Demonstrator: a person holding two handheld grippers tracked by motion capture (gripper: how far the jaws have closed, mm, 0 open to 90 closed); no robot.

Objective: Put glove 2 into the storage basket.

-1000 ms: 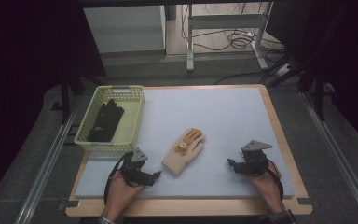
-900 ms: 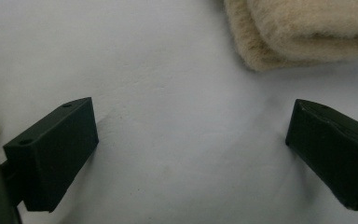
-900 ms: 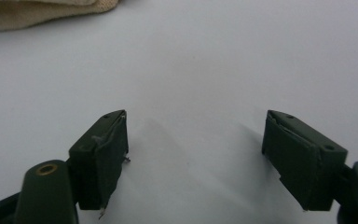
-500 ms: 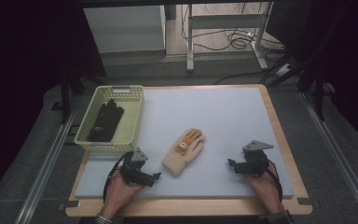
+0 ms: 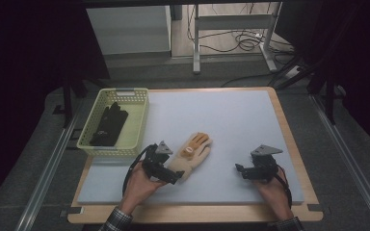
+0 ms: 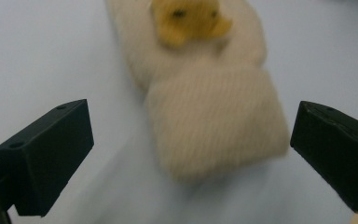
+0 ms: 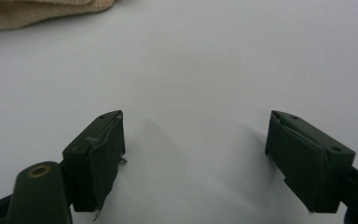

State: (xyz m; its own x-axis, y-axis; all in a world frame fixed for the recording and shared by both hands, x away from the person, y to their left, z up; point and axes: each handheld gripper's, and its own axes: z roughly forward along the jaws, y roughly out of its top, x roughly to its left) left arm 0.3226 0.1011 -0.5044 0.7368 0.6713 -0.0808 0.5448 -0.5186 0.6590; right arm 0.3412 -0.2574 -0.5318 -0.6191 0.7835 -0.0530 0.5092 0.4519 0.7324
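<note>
Yellow basket (image 5: 134,126): stands at the left edge of the table (image 5: 231,115), on the pale blue mat; its wall is an open plastic lattice.
Black glove (image 5: 109,124): lies inside the basket, lengthwise.
Left tongs (image 5: 169,174): held in the person's left hand (image 5: 137,185), just at the cuff end of the cream glove; in the left gripper view the two black jaws stand spread wide, one on each side of the ribbed cuff, not touching it.
Cream glove (image 5: 189,156): lies flat on the mat near the front middle of the table, cuff toward the person, orange-yellow fingers pointing away and to the right; a small dark-and-white patch sits on its back.
Right tongs (image 5: 241,170): held in the right hand (image 5: 275,191), well apart from the cream glove, jaws spread over bare mat.
</note>
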